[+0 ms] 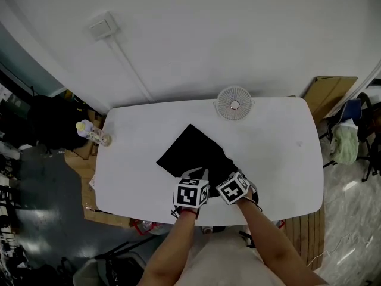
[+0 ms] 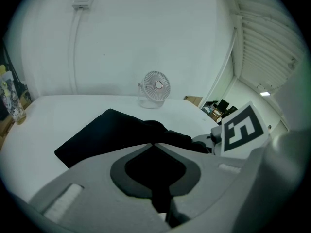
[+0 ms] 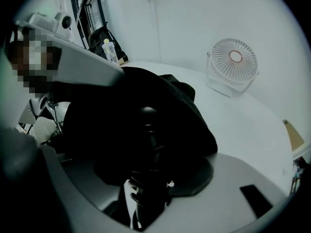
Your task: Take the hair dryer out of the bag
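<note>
Left gripper [image 2: 153,144] is clamped tight on the black bag [image 1: 191,149] at the table's [image 1: 280,159] front edge, likely to steady the mouth. Right gripper [image 3: 148,147] is inside it, jaws apart around what looks like the hair dryer's [image 3: 147,181] ribbed end, apparently not squeezing. Only the right gripper view shows that; the head view shows just fabric.

A black fabric bag [image 1: 191,151], flat and roughly square, lies near the middle of the white table [image 1: 280,154], turned cornerwise like a diamond. Its far part is smooth and flat. Its near end is rumpled and raised, with the mouth gaping toward the person. In that dark opening the black hair dryer [image 3: 147,130] shows only as a slim, ribbed stem with a rounded far end. The rest is lost in shadow.
</note>
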